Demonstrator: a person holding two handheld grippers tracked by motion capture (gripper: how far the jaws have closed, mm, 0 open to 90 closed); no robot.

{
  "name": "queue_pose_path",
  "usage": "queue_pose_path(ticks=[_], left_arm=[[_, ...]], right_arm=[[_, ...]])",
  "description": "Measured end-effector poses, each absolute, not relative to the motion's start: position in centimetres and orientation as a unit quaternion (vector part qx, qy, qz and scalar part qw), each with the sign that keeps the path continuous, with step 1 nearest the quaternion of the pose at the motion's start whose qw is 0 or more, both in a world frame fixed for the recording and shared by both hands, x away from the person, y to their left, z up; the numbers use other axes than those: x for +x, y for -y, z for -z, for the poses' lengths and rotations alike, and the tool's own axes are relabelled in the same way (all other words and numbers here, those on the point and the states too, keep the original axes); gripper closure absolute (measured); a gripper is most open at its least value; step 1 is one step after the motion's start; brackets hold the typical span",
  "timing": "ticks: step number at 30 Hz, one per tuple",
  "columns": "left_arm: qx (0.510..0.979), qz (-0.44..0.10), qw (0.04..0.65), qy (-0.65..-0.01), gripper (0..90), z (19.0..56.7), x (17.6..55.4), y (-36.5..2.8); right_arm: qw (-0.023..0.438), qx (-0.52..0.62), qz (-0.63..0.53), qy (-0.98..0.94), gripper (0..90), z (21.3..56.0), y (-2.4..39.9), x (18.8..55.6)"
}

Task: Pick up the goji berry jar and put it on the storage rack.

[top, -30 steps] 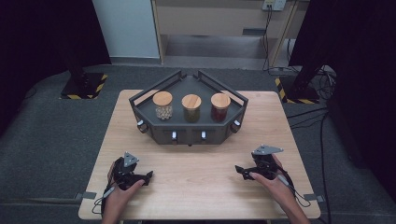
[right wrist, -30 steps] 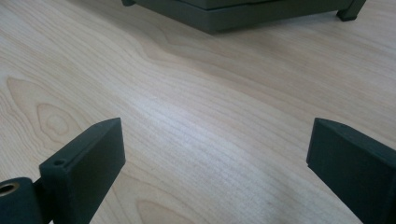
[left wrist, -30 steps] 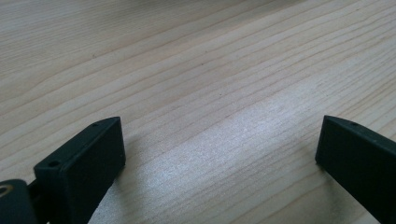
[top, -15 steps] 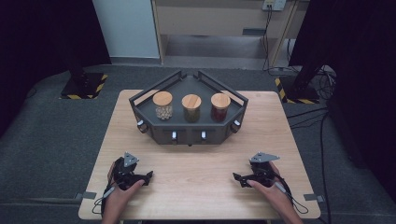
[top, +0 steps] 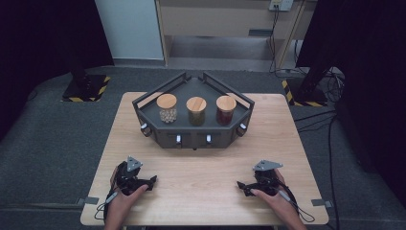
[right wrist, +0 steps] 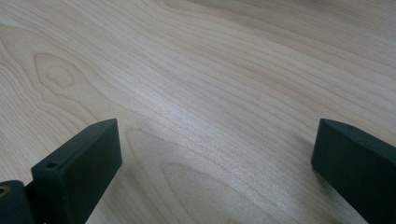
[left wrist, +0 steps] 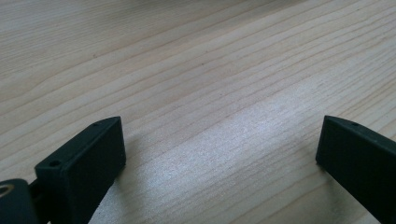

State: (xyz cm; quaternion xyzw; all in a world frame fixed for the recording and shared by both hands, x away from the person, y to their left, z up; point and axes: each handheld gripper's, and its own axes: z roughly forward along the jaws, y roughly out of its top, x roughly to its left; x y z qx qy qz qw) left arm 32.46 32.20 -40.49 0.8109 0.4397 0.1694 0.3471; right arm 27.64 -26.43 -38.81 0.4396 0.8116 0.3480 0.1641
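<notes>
Resting wide open near the table's (top: 201, 201) front edge, left gripper (top: 152, 181) and right gripper (top: 240, 186), well apart.

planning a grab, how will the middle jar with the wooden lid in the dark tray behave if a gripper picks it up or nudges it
The middle jar looks like clear glass, so probably stiff, smooth and breakable. It stands upright and taller than wide, so a high nudge might tip it. Its wooden lid may simply rest on top; gripping the body seems safer.

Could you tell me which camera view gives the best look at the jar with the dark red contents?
The high view: the jar with the dark red contents stands rightmost of three wood-lidded jars in the dark tray. The left and right gripper views look along open jaws at bare wooden tabletop, without the jar.
</notes>
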Motion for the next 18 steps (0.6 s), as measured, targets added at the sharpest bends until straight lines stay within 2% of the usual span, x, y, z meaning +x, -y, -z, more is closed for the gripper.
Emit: queue_pose_path(ticks=[5,18], left_arm=[[0.811,-0.169,0.347,-0.44,0.0,40.49,32.46,-32.2],[0.811,-0.17,0.347,-0.44,0.1,40.49,32.44,-32.18]], right_arm=[[0.178,0.43,-0.329,-0.822,0.8,38.66,25.44,27.46],[0.179,0.43,-0.328,-0.822,0.9,38.66,25.42,27.45]])
